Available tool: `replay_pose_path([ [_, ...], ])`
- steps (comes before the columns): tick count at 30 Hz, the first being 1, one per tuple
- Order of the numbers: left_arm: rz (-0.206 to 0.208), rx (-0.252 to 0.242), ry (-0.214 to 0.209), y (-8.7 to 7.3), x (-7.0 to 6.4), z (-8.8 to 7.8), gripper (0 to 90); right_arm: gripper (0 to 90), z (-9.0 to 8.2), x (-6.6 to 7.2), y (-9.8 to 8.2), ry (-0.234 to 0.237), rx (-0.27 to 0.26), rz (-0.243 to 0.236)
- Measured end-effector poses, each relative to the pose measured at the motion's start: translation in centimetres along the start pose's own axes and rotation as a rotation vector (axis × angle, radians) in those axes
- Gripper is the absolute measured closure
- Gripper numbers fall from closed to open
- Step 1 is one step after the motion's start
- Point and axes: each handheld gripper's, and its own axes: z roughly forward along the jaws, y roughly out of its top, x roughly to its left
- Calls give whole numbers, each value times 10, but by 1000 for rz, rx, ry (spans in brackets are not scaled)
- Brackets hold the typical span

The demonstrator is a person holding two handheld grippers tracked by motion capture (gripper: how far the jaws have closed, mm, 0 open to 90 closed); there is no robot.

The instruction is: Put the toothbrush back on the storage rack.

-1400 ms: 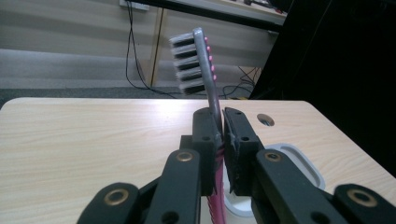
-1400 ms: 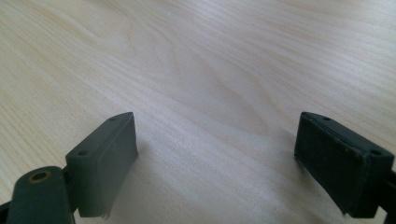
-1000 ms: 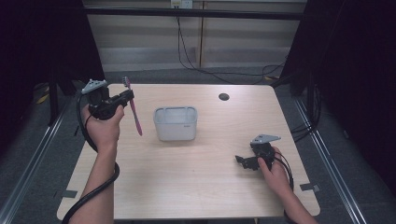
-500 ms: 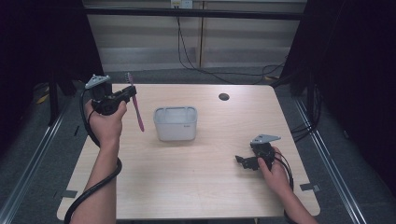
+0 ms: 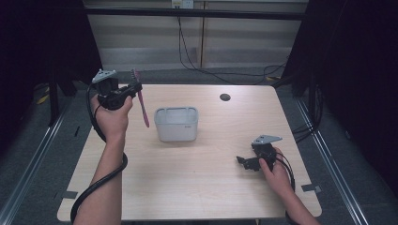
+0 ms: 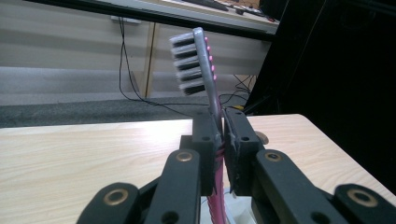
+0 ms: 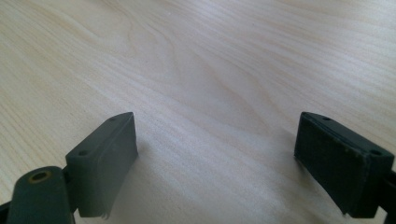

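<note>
Toothbrush (image 5: 141, 102) clamped in left tongs (image 5: 133, 88) above table's (image 5: 187, 178) left edge; right tongs (image 5: 242, 161) apart.

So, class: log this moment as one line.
left tongs: shut on toothbrush, raised | right tongs: open, at table | bin: untouched

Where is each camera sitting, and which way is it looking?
High view: above the person's side, looking forward and down on the table; both forearms, left gripper and right gripper show.
Left gripper view: rides the left gripper, looking along its jaws, shut on the toothbrush, across the table toward the far wall.
Right gripper view: rides the right gripper, looking down at bare table between open jaws.
Shared: high and left gripper views both show the toothbrush.
</note>
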Motion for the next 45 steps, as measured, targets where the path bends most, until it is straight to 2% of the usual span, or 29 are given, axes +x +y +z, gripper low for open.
replay_pose_path([
  [22,-12,-11,-9,3,-6,17,836,126,0,0,0,0,0,0],
  [33,0,-21,15,-1,-6,23,837,125,0,0,0,2,1,-1],
  [45,19,-26,14,0,-11,33,835,124,0,0,0,1,3,-2],
])
